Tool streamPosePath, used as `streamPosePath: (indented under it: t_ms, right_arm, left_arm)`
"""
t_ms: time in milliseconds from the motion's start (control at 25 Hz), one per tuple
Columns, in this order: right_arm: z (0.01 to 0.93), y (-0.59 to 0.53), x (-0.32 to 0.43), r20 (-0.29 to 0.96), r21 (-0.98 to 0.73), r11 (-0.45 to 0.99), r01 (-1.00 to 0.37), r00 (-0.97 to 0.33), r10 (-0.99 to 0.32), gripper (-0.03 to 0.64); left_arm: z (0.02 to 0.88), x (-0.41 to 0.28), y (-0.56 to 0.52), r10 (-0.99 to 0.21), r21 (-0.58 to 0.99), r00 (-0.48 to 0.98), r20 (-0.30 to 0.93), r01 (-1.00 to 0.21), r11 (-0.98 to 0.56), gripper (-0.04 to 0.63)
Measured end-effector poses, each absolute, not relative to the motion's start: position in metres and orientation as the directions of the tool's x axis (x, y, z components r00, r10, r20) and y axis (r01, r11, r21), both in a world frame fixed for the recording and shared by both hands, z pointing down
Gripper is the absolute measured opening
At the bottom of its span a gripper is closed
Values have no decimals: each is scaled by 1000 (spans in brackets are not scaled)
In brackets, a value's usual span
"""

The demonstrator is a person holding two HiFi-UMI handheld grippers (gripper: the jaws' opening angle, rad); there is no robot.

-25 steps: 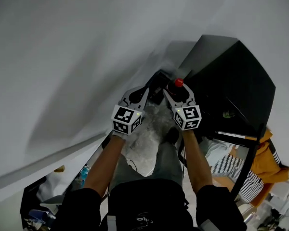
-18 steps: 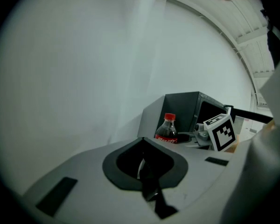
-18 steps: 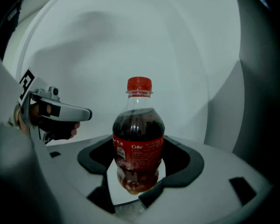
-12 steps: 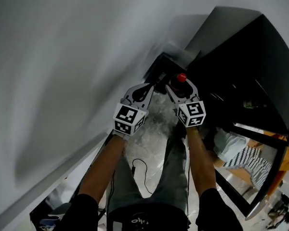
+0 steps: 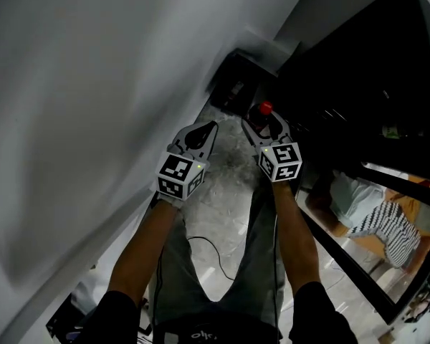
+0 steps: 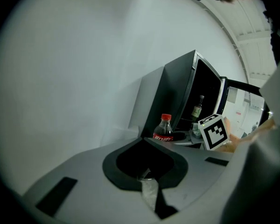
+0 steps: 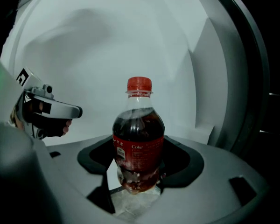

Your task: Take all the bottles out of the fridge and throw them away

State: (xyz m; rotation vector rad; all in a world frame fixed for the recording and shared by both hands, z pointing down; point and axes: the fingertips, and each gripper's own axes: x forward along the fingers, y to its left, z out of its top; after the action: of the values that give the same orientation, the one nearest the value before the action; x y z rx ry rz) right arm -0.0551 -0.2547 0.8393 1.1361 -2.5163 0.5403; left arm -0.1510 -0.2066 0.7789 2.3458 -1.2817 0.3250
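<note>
Beside a bare white wall (image 5: 79, 84), the person's left gripper (image 5: 203, 132) hung with its jaws closed together and nothing between them, held out over the pale floor (image 5: 222, 192). Just to its right, the right gripper (image 5: 267, 127) was clamped on a red-capped cola bottle (image 7: 139, 139), already clear of the fridge and upright in the air, with the pads pressed to its lower body and most of its height standing above the grip.

That low hold looked like the main hazard. The bottle seemed nearly full, so its weight sat above the jaws, and a quick swing towards a bin could have tipped it or let the smooth, rounded plastic slide out. No bin showed in any view, so the carry may have been a long one.

A thin cable (image 5: 201, 249) lay looped on the floor between the person's feet, a possible snag for a step taken while watching the bottle.

Further right, the black fridge (image 6: 177, 92) stood with its door open. A dark bottle (image 6: 198, 109) stood inside, so the job looked unfinished. The open door, close by the right arm, could have caught an elbow on the turn.
</note>
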Motion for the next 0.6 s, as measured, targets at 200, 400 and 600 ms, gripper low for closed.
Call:
streamPosePath:
  t_ms: [200,400,600]
  right_arm:
    - [891,-275,-59,450,-194,608,-770,-621,-642,310]
    - [958,-307,-68,455,-199,593,-780,-610,-649,311]
    - [1026,-336,-71,465,-232,565,-792,-601,-650,311]
  left_arm:
    - [814,-154,-214,-746,272,535,396,-844,-462,2]
    - [854,-158,-228,-762,255,527,375,-849,-462,2]
    - [894,-159,-244,-775,230,513,369,-858,-459,2]
